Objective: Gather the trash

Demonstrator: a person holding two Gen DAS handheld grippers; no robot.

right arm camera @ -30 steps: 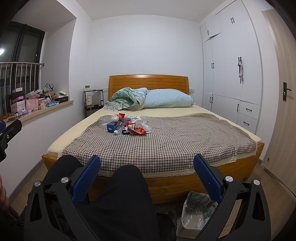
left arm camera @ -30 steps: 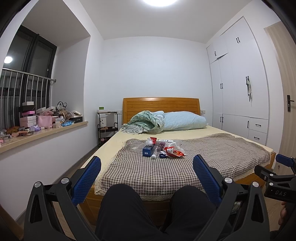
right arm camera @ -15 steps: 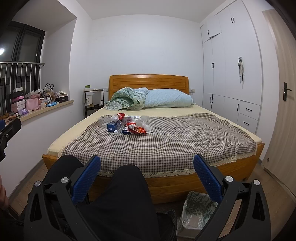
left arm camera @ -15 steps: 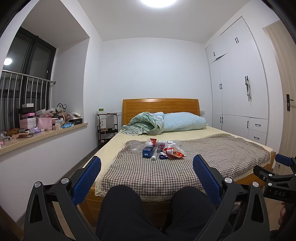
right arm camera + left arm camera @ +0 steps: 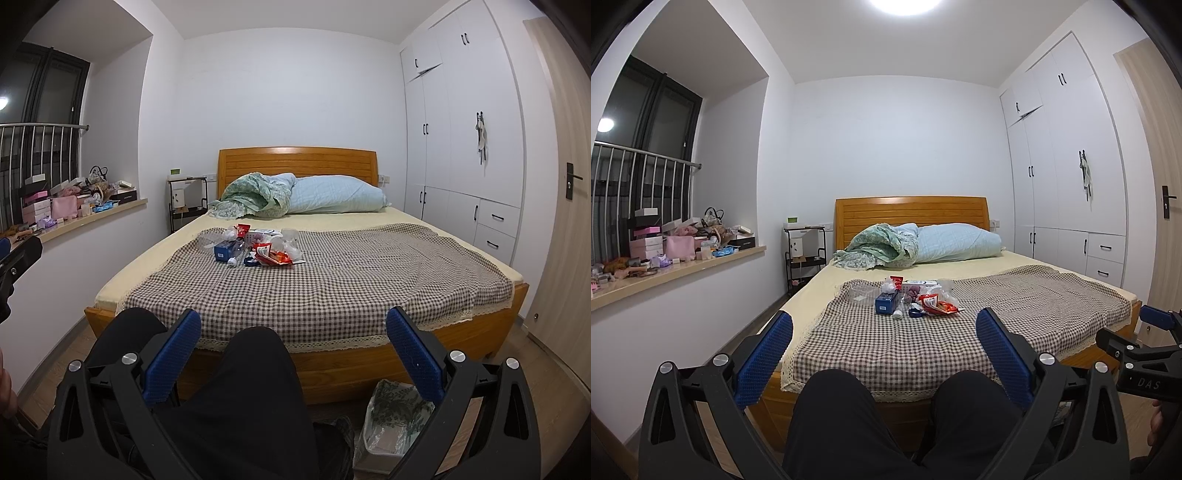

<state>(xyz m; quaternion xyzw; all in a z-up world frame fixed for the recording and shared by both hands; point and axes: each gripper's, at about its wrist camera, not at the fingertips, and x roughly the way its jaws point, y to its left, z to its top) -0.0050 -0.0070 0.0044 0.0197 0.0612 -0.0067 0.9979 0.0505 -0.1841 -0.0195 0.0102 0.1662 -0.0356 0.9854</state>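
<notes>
A heap of trash (image 5: 912,295) (image 5: 258,247) lies on the checked blanket in the middle of the bed: a blue box (image 5: 886,302), a red snack wrapper (image 5: 936,303), clear plastic bags, a small bottle. My left gripper (image 5: 884,332) is open and empty, held low above a person's dark-trousered knees, far short of the bed. My right gripper (image 5: 293,332) is open and empty too, also over the knees. A small bin lined with a patterned bag (image 5: 395,417) stands on the floor by the bed's foot, below the right gripper.
The wooden bed (image 5: 369,354) fills the room's middle, with a pillow (image 5: 336,195) and rumpled quilt at its head. A cluttered window ledge (image 5: 676,266) runs along the left wall. White wardrobes (image 5: 1067,166) and a door stand on the right. Bare floor lies beside the bed.
The left wrist view has tilted up slightly, so the bed sits lower in frame. The right gripper has barely moved. Both stay open.
</notes>
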